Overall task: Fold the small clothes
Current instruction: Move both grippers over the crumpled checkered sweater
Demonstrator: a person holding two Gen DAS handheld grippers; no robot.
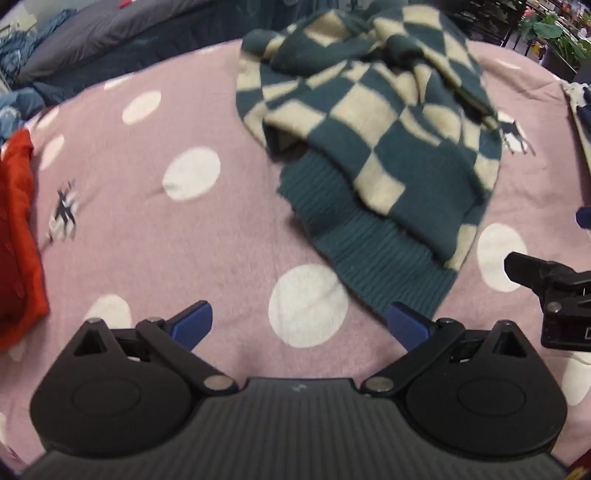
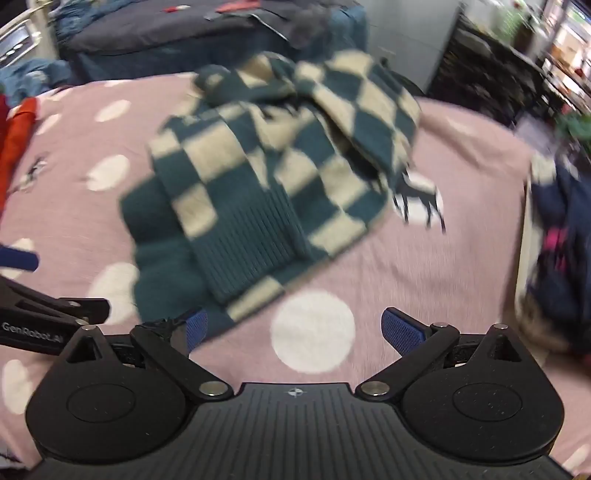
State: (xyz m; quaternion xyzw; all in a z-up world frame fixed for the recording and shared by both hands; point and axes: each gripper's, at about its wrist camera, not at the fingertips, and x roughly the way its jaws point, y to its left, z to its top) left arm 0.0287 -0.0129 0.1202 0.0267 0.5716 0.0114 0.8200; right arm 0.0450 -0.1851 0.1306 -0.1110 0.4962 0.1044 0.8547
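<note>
A teal and cream checkered knit sweater lies crumpled on the pink polka-dot blanket, its ribbed teal hem nearest me. My left gripper hangs open above the blanket just short of that hem, nothing between its blue pads. In the right wrist view the same sweater is bunched ahead, blurred. My right gripper is open too, its left pad close to the sweater's near edge. The right gripper's body shows at the left view's right edge.
A red garment lies at the blanket's left edge. A pile of dark clothes sits at the right edge. A grey and blue bed stands behind, and shelves with plants at the far right.
</note>
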